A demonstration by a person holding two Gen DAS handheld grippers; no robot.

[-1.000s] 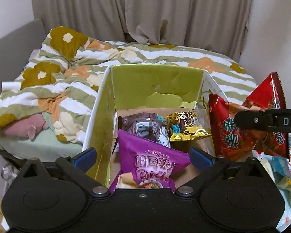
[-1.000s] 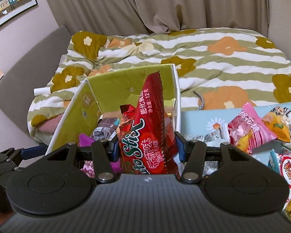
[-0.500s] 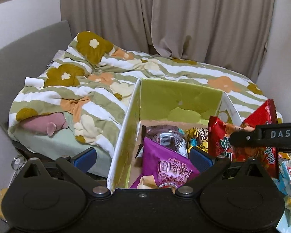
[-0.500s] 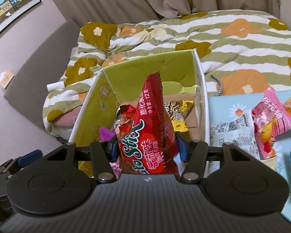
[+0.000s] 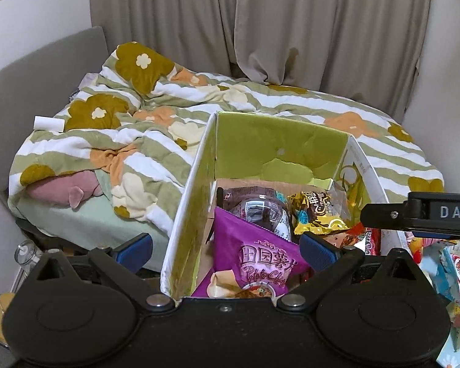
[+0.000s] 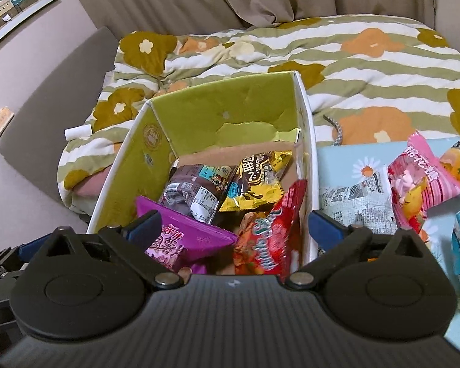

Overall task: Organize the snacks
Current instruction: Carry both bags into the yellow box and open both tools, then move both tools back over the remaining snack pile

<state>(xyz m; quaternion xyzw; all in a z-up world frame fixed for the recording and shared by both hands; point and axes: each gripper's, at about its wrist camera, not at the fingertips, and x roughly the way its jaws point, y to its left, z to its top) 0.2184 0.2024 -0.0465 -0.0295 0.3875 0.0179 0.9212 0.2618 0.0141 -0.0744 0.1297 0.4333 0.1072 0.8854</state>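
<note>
Snacks are partly sorted: the crinkly red tomato-stick bag point(image 6: 270, 230) drops into the green-lined cardboard box point(image 6: 199, 113) from the right gripper point(image 6: 234, 225)'s opening jaws, left gripper point(image 5: 225, 250) spread empty, more packets point(image 6: 420, 181) wait on the worktop.

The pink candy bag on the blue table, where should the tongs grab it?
Best guess: pinch the pink candy bag across its puffy middle, coming down from above. It lies flat on the blue table with its crimped top end pointing away, and other packets crowd its sides, so the top looks like the only open way in.
</note>
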